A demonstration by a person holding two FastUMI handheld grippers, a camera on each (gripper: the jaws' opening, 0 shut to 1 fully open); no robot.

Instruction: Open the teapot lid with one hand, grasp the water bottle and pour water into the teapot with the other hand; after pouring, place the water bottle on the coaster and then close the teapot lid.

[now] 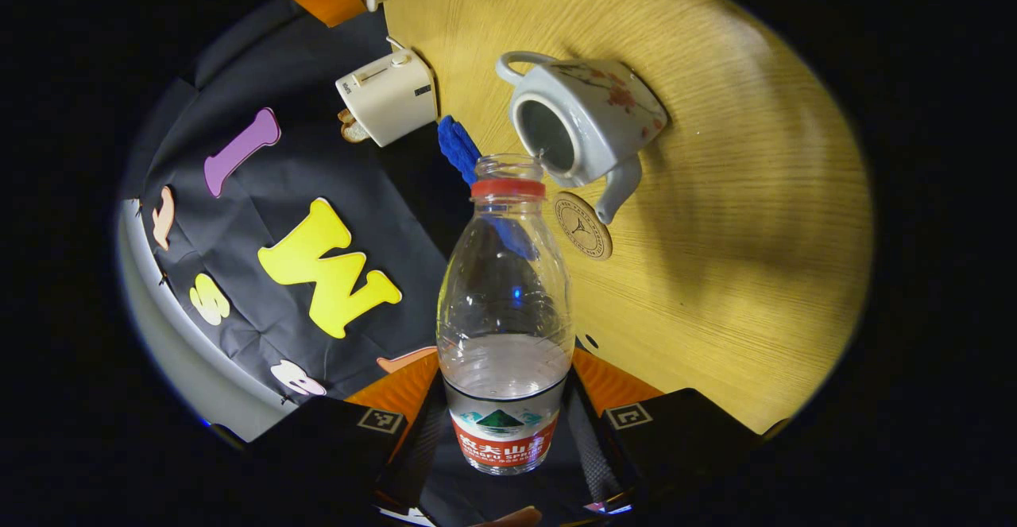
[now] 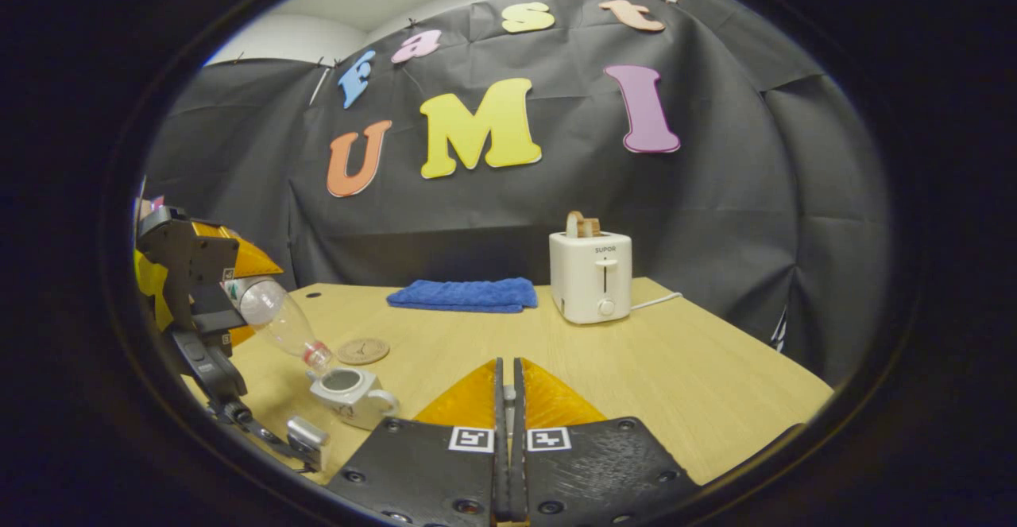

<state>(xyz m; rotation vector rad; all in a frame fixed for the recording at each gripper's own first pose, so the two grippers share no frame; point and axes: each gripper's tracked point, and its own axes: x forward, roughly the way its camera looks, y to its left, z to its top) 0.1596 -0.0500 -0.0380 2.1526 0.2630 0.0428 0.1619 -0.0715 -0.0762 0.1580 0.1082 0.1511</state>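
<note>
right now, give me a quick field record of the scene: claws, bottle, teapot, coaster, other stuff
left claw: shut on water bottle, tilted mouth-down toward the teapot
right claw: fingers nearly together; something small may sit between them, cannot tell
teapot: lid off, opening exposed
coaster: bare, beside the spout
table: also holds toaster, blue towel

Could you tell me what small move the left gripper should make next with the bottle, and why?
Probably keep tipping a little more: the left gripper holds the water bottle tilted with its uncapped mouth at the open teapot, and water remains in the bottle.
</note>
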